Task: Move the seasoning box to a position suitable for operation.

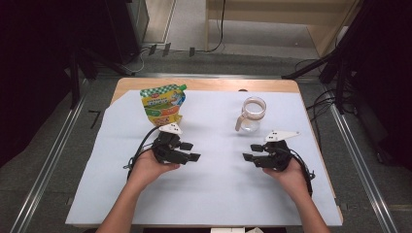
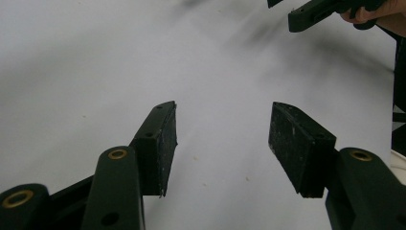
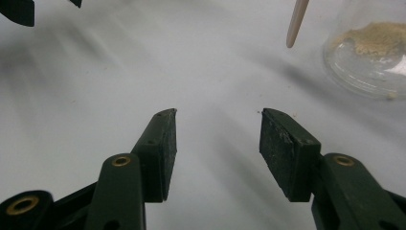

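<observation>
Between our left gripper's (image 2: 222,143) spread jaws lies only bare white sheet (image 1: 214,189); the right gripper (image 3: 218,148) is just as wide and empty. Just beyond the left one stands the green-and-yellow refill pouch (image 1: 163,104), spout up, near the table's far edge. It looks soft and slippery, so we would pinch its stiffer top seam. Near the right gripper stands the glass jug (image 1: 252,115), fragile and rigid, best taken by its pale handle.
</observation>
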Tool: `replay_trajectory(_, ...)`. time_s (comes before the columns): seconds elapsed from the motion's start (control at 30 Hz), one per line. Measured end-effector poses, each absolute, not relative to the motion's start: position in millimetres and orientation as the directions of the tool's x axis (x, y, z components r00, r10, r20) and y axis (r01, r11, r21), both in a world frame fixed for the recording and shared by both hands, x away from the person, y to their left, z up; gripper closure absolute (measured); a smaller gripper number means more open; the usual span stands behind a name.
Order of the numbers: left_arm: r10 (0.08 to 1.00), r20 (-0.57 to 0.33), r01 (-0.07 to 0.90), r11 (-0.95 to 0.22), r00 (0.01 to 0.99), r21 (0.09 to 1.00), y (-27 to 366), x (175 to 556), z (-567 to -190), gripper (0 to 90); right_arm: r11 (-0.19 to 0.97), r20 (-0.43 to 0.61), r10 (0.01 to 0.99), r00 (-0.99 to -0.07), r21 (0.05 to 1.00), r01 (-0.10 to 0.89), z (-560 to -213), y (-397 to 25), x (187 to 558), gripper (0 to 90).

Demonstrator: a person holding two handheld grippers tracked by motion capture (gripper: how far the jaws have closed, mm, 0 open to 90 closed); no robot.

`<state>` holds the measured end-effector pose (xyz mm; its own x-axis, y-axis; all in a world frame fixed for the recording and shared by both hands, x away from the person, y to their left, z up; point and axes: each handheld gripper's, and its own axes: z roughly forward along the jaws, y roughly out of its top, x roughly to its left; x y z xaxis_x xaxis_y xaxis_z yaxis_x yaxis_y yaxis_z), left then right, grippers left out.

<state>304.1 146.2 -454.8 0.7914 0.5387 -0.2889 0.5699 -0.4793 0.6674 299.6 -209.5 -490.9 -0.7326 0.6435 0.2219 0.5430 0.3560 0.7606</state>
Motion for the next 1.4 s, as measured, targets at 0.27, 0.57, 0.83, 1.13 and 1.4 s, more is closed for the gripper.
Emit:
replay_trajectory(0.27, 0.516, -0.308, 0.569, -0.485, 0.799, 0.664, 145, 303, -454, 43.8, 0.358, 0.226, 0.637, -0.737, 0.760, 0.543, -491, -208, 300, 48.6)
replay_trajectory(0.57, 0.505, -0.311, 0.569, -0.510, 0.805, 0.645, 142, 306, -458, 44.5, 0.344, 0.237, 0.631, -0.739, 0.768, 0.541, -493, -208, 304, 48.0)
replay_trajectory(0.83, 0.502, -0.285, 0.548, -0.522, 0.817, 0.653, 144, 301, -455, 44.4, 0.335, 0.254, 0.638, -0.727, 0.758, 0.559, -493, -208, 308, 48.6)
replay_trajectory(1.13, 0.506, -0.289, 0.554, -0.519, 0.813, 0.651, 143, 303, -458, 44.8, 0.356, 0.210, 0.640, -0.739, 0.771, 0.527, -493, -209, 310, 46.0)
replay_trajectory(1.4, 0.501, -0.304, 0.557, -0.496, 0.810, 0.666, 143, 306, -458, 44.8, 0.323, 0.226, 0.658, -0.718, 0.777, 0.541, -492, -217, 316, 39.8)
